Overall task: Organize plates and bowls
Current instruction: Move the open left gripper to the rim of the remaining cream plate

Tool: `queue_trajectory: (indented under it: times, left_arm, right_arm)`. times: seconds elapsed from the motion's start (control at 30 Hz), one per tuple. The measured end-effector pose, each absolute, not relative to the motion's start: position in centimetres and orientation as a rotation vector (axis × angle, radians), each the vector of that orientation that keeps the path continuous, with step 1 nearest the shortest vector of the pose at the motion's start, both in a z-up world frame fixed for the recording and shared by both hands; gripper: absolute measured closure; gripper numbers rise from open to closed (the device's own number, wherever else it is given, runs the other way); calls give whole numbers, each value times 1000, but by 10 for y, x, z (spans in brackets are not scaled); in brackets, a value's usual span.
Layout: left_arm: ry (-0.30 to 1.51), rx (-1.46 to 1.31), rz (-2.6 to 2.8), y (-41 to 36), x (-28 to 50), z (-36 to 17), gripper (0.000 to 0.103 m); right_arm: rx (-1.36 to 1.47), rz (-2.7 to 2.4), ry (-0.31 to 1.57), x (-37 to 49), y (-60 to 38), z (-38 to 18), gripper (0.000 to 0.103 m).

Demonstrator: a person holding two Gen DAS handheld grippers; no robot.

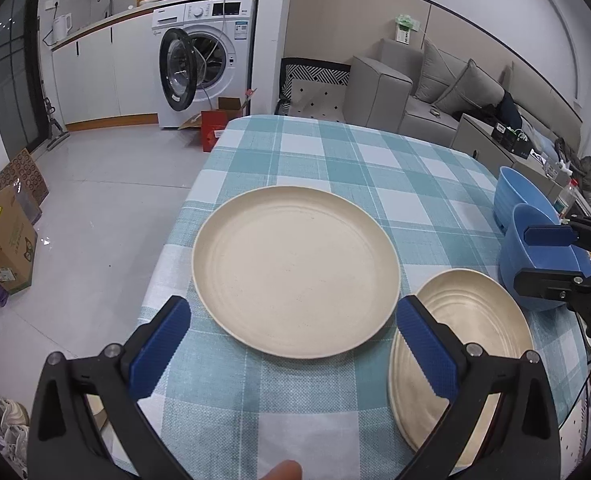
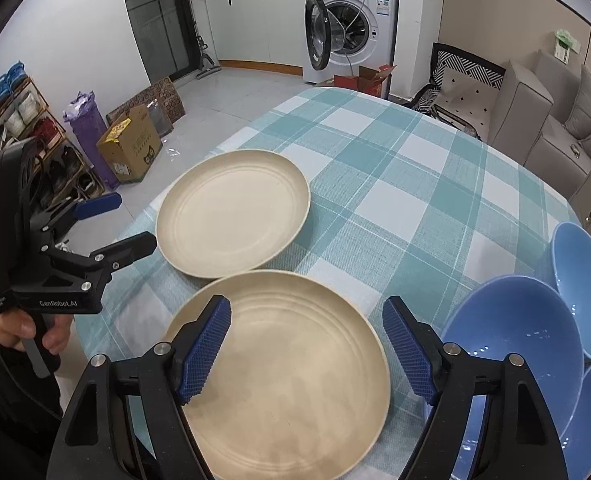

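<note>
From the left wrist, the left gripper has its jaws spread wide with nothing between them; one cream plate lies flat on the checked tablecloth just ahead of it, a second cream plate sits under its right finger, and beyond that the right gripper hovers at the blue bowls. From the right wrist, the right gripper is also parted and empty above the near plate, with the other plate ahead, the left gripper off to its left in a hand, and the bowls to its right
</note>
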State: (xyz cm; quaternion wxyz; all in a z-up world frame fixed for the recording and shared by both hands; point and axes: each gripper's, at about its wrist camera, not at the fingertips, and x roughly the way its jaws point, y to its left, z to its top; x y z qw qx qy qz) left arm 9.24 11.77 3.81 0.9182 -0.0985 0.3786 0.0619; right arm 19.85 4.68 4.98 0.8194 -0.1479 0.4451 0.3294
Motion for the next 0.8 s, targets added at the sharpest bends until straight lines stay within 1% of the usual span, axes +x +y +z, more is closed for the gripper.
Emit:
queue_trajectory:
  times: [0.1,0.13,0.43,0.8]
  left_arm:
    - [776,-215,140,125,93,38,0]
    - [775,-221,143,127,94,38,0]
    - [782,-242,181,140,102,34,0]
    - [802,-310,250,167,108,13,0]
  right_arm:
    - [-297,715,939,204,53,50,6]
    - [-285,722,941,207,55,49,1]
    - [-236,678,957,231,70,40,1]
    - [-260,675,990,244,93,25,1]
